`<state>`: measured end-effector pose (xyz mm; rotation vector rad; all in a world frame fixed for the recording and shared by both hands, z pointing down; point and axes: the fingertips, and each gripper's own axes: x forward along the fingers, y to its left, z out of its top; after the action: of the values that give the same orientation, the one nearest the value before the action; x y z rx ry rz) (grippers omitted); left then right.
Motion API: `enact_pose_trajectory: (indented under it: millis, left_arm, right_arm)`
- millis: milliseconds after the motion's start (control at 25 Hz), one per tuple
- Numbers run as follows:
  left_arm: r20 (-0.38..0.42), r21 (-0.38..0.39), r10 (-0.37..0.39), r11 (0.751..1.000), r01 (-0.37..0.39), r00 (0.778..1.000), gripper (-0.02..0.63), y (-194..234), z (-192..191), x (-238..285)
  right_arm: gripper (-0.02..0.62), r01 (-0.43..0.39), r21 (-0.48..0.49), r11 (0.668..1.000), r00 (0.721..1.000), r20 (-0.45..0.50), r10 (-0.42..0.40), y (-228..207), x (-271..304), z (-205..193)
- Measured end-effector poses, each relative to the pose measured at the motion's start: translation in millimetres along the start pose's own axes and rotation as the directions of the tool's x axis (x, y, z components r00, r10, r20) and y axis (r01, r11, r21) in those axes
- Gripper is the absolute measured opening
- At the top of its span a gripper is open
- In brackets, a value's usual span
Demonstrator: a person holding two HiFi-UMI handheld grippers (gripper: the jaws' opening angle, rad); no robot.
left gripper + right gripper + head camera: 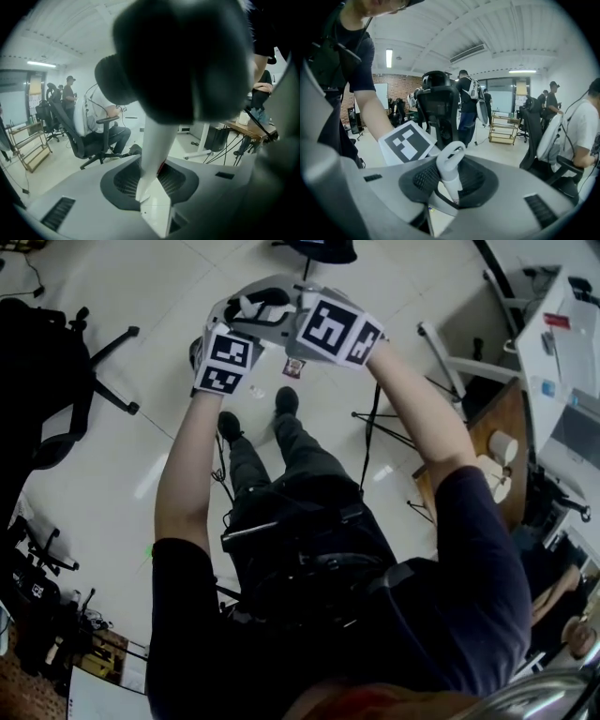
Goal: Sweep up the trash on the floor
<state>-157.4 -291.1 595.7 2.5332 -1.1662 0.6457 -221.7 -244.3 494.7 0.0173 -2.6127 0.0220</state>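
The trash, a small wrapper (pixel 294 367), lies on the floor (pixel 178 484) just ahead of the person's shoes (pixel 286 401) and below both raised hands. A light scrap like that could skid away on the glossy tiles if the stroke lands hard or short of it. The left tool (pixel 152 185) is clamped on a smooth white shaft (pixel 159 140), and the right tool (pixel 450 187) is clamped on a white loop-ended handle (pixel 448 171). Both grips sit on slick rounded plastic, so either piece may twist or slide in the pads once it drags against the floor. The two hands are also very close together and could knock each other, and the stand legs (pixel 386 430) beside the feet could snag a wide sweep. Only the head view shows the wrapper and the feet, while neither gripper view shows the floor target at all. The left gripper view alone shows the shaft running up into a blurred black mass (pixel 183 56) that I cannot identify. The right gripper view alone shows the handle's loop and the left marker cube (pixel 407 143) just beside it.
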Motion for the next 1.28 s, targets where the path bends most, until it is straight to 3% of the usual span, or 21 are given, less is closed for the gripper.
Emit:
enact_pose_trajectory:
  millis: [160,360,680,960,1280]
  left_arm:
    - [0.012,-0.041,-0.031,0.999,0.031,0.999,0.092,0,-11,-1]
    - [-0.036,-0.019,-0.108,0.994,0.108,0.993,0.092,-5,-19,-5]
    - [-0.063,-0.028,-0.163,0.986,0.162,0.985,0.095,-1,-22,-3]
    - [-0.088,0.004,-0.203,0.979,0.205,0.975,0.097,-12,-29,-8]
    - [-0.128,-0.018,-0.239,0.971,0.239,0.962,0.101,-17,-35,-26]
  right_arm:
    - [0.115,0.023,0.040,0.999,1.000,0.005,-0.023,4,11,-4]
    - [0.124,0.040,0.140,0.989,0.999,0.031,-0.045,3,14,-5]
    - [0.140,0.025,0.285,0.958,0.994,0.094,-0.053,-4,17,-4]
    - [0.141,0.051,0.318,0.947,0.991,0.099,-0.087,6,15,-7]
    - [0.141,0.055,0.339,0.939,0.990,0.106,-0.096,19,18,-1]
